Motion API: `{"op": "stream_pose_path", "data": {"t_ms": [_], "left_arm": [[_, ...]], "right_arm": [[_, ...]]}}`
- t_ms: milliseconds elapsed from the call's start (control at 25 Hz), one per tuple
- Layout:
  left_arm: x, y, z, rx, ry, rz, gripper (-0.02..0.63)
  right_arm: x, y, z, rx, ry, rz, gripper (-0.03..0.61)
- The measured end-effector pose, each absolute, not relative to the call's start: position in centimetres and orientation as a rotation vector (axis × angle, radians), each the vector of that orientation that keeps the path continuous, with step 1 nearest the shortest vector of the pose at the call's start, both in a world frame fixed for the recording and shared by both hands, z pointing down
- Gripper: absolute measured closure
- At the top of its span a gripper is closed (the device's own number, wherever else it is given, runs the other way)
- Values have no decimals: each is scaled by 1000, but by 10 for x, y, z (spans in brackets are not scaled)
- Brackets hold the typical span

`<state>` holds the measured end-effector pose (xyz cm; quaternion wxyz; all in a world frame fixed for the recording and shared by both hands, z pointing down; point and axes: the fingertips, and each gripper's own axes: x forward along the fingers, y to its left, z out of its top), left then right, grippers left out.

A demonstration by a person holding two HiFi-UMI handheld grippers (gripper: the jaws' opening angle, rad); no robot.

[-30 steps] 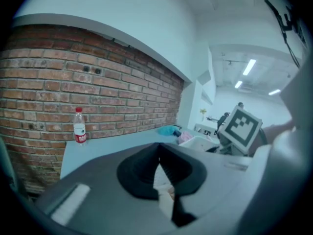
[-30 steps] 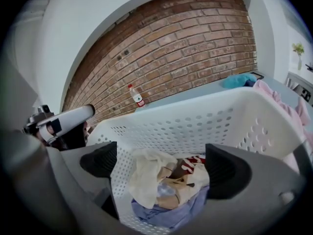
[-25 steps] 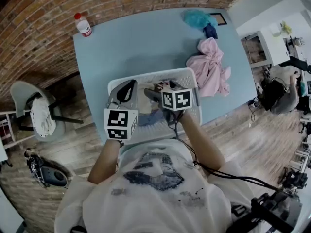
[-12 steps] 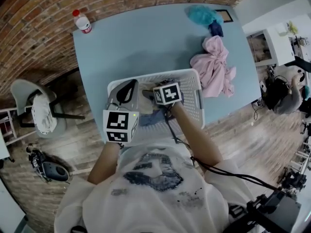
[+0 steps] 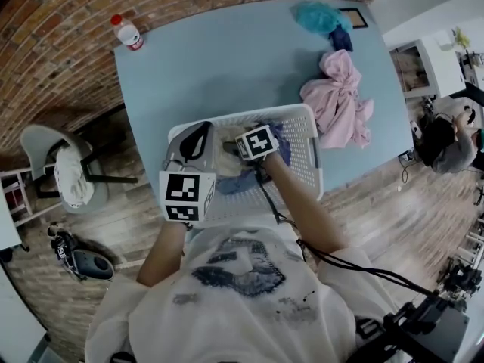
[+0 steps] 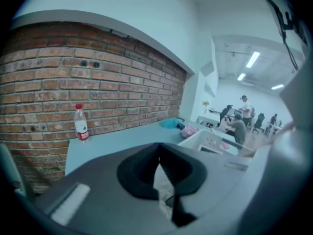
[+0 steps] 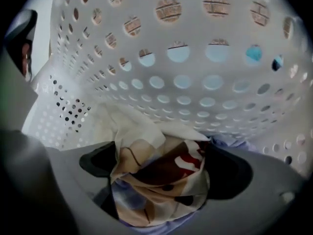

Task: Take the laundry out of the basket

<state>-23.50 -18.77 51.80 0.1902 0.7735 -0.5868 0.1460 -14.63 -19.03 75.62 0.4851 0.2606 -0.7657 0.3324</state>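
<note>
Red-capped bottle (image 5: 127,33) stands at the blue table's (image 5: 227,66) far left corner, by the brick wall (image 5: 60,21); grey chair (image 5: 45,153) alongside.

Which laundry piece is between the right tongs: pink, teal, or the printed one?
The cream printed cloth, down inside the basket, between the right tongs. The pink garment and teal one lie out on the table.

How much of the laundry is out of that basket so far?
Done: a pink garment, a teal one and a dark blue piece lie on the table. In hand: the right gripper has its jaws around a printed cloth inside the basket. Still inside: that cloth and bluish fabric.
</note>
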Motion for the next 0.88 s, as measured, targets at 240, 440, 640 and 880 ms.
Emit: {"op": "stream_pose_path", "data": {"t_ms": [240,440,640,880], "left_arm": [[-232,-184,518,2172,-1636,398,621],[-235,-182,515,2168,-1643,389,621],[-240,-180,512,2156,-1655,380,621],[-245,-178,507,2149,-1678,369,621]], "right_arm": [[-151,-165,763,506,-1808,766,13],[-154,-168,759,461,-1840,716,138],[-160,-159,754,372,-1852,737,339],[-161,-152,741,324,-1886,849,390]]}}
